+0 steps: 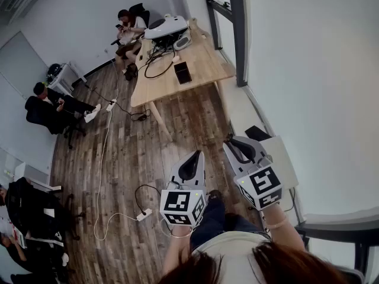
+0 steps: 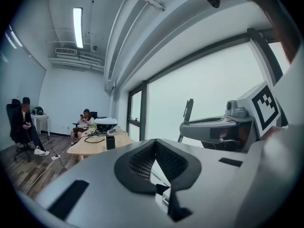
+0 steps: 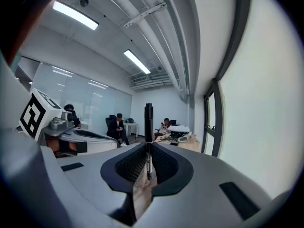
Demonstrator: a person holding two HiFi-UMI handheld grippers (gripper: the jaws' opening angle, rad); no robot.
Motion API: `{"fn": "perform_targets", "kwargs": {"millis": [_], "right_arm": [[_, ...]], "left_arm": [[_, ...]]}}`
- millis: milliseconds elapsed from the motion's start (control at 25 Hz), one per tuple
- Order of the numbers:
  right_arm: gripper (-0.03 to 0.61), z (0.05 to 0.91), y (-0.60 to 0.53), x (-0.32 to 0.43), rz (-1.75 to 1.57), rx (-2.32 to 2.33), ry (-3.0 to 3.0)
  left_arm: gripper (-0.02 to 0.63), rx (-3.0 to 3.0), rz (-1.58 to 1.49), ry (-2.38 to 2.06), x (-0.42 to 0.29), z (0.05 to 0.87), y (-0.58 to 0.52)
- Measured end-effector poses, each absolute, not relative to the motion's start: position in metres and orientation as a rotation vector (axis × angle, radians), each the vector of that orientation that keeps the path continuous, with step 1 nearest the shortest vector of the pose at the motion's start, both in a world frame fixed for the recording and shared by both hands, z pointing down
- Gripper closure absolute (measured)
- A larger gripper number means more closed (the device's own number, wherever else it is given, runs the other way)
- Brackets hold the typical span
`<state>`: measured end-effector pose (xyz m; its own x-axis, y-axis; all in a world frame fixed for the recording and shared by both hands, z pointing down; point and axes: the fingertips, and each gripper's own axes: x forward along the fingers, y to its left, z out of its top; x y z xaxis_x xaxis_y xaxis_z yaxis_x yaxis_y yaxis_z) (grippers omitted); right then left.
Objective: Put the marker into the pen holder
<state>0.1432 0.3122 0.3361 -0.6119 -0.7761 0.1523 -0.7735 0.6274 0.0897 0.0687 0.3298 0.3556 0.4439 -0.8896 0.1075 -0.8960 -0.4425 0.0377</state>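
Right gripper (image 3: 148,163) fingers pinch a black marker (image 3: 148,127) upright, its upper end rising above them. Left gripper (image 2: 156,167) fingers sit pressed almost together around nothing. Both grippers are held above the wood floor (image 1: 130,158), well apart from the far table (image 1: 201,70).

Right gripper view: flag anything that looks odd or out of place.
The marker stands upright, clamped in the right claw, raised in the air far from the wooden table. No pen holder shows in any view. Nothing looks spilled or damaged.
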Motion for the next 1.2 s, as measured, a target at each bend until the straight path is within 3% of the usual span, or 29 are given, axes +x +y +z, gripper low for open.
{"fn": "perform_targets", "kwargs": {"millis": [1200], "right_arm": [[0.514,0.346,0.204,0.096,-0.067,1.226,-2.670]], "left_arm": [[0.595,2.598,0.125,-1.582,0.033,0.364,0.214]]}}
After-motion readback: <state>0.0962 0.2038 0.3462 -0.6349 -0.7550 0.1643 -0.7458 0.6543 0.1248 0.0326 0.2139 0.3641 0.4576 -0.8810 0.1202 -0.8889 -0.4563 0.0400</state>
